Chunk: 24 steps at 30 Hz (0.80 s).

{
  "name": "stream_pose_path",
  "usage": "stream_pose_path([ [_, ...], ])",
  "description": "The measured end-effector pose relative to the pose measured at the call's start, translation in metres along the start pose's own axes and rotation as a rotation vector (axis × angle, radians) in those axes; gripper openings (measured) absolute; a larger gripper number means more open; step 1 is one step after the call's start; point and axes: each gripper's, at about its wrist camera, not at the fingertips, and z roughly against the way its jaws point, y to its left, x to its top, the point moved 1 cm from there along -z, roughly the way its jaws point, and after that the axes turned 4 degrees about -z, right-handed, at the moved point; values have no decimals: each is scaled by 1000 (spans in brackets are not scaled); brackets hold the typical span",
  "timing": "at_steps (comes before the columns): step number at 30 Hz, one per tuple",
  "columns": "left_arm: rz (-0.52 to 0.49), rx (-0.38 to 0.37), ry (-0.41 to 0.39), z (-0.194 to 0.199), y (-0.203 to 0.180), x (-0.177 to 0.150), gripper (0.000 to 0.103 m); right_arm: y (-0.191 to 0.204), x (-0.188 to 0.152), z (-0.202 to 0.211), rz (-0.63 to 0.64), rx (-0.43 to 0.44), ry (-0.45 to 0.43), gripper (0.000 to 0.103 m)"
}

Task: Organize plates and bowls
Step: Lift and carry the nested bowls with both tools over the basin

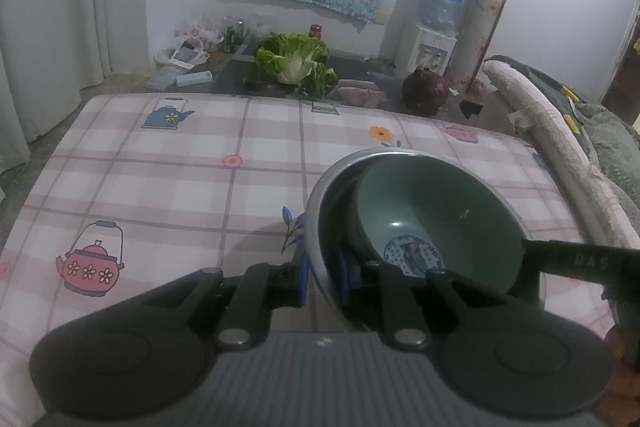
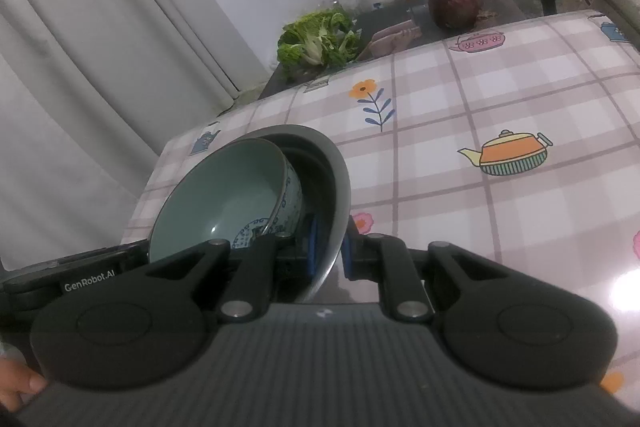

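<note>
A grey metal bowl [image 1: 316, 211] stands over the checked tablecloth [image 1: 180, 179] with a green ceramic bowl [image 1: 432, 215] tilted inside it. My left gripper [image 1: 322, 281] is shut on the metal bowl's left rim, blue pads on both sides of the wall. In the right wrist view my right gripper [image 2: 330, 249] is shut on the metal bowl's [image 2: 336, 179] right rim, with the green bowl [image 2: 228, 195] leaning inside. The right gripper's black body shows at the right of the left wrist view.
Beyond the table's far edge a low dark table holds a cabbage [image 1: 294, 63], a red cabbage [image 1: 426, 89] and a jar [image 1: 315, 31]. A water dispenser [image 1: 434, 27] stands by the wall. Curtains [image 1: 52, 7] hang at left; a sofa arm [image 1: 552, 123] lies at right.
</note>
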Motion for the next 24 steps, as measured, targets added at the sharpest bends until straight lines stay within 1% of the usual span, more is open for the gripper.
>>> stream_pose_path([
  [4, 2, -1, -6, 5, 0, 0, 16, 1, 0, 2, 2, 0, -1, 13],
  [17, 7, -11, -29, 29, -3, -2, 15, 13, -7, 28, -2, 3, -17, 13],
  [24, 3, -25, -43, 48, -7, -8, 15, 17, -17, 47, -17, 6, -26, 13],
])
